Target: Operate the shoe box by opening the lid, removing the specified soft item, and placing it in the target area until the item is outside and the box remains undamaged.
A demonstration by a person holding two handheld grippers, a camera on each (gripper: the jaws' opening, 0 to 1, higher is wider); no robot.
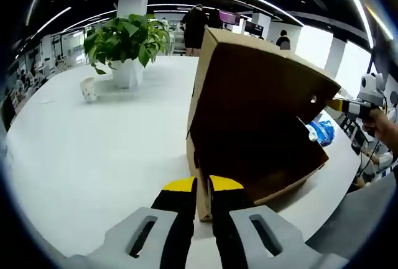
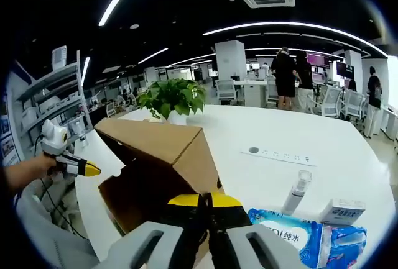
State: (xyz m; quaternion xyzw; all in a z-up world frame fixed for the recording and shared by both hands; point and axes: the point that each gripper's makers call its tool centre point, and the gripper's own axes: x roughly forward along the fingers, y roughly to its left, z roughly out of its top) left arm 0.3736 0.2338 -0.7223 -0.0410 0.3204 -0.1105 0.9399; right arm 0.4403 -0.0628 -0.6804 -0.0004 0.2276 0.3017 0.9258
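Shoe box tipped up on table, lid still down; left gripper pinching its near edge, right gripper pinching opposite edge. Next: lift lid.

Shoe box plain brown cardboard. Tongs black, yellow tips, grey bodies. Counter white. Plant green, white pot. Wipes pack blue-white.
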